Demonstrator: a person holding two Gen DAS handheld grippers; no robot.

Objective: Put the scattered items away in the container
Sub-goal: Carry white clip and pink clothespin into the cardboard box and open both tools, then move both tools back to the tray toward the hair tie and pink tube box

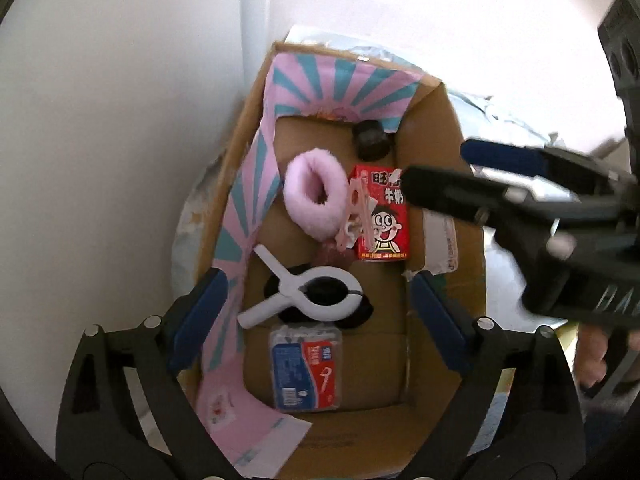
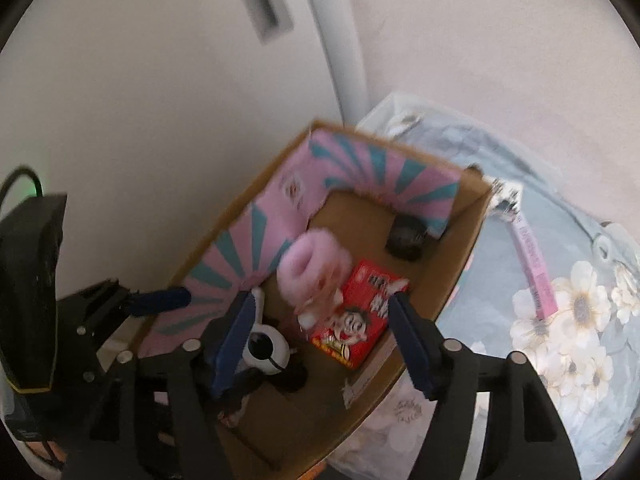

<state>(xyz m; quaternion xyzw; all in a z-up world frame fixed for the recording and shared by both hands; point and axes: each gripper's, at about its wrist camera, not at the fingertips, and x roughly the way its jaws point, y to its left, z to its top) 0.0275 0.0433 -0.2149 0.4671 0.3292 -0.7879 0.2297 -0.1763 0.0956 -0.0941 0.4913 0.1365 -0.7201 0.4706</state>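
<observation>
Left gripper (image 1: pixel 316 300) fingers stand wide and empty above the cardboard box (image 1: pixel 448 152); right gripper (image 2: pixel 320 320) fingers spread, holding nothing; inside lie the floss pack (image 1: pixel 307 372), white clip (image 1: pixel 316 296), pink scrunchie (image 1: pixel 314 196), red milk carton (image 1: pixel 386 220); a pink tube (image 2: pixel 534 268) rests beyond on the floral bedding (image 2: pixel 580 320).

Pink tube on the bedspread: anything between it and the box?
Nothing visible. The pink tube lies on the floral bedspread just outside the cardboard box; only the box's own wall separates them. The open right gripper hovers over the box, not near the tube.
</observation>
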